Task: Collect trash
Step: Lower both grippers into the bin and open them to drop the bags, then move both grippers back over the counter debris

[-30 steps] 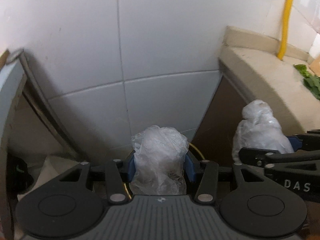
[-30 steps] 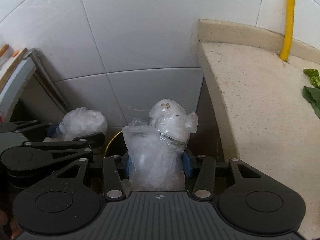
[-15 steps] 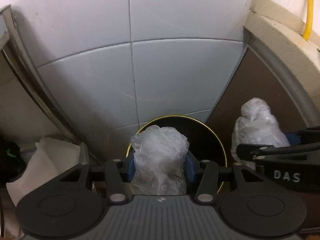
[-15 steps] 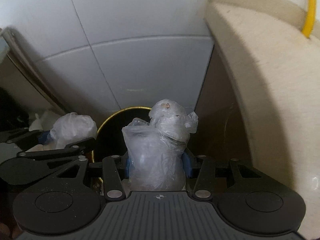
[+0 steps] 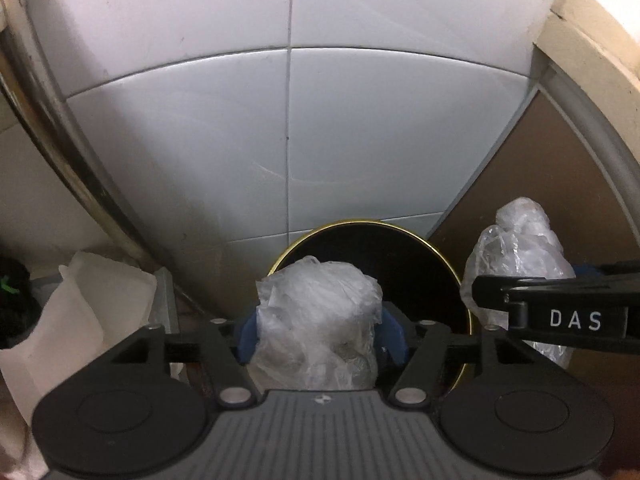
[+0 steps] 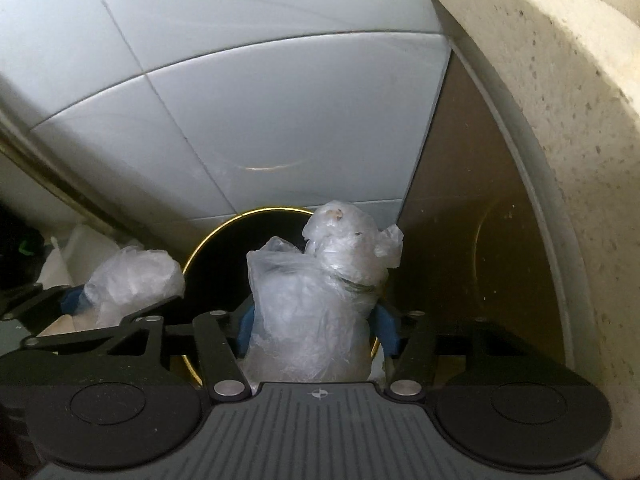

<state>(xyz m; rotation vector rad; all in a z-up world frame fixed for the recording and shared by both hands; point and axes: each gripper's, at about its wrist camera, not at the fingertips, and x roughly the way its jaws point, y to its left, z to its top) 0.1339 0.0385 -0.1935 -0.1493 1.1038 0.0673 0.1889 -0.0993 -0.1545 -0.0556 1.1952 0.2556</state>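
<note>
My left claw (image 5: 318,334) pinched a crinkly clear plastic wad (image 5: 316,320), and my right claw (image 6: 314,330) squeezed a taller lumpy plastic bundle (image 6: 320,300). Both had dropped lower than a moment before, so the round black bin (image 5: 416,264) with its shiny gold rim looked bigger, right under them. The speckled stone counter (image 6: 560,80) had slid up and away beside smooth white tiles (image 5: 360,128).
</note>
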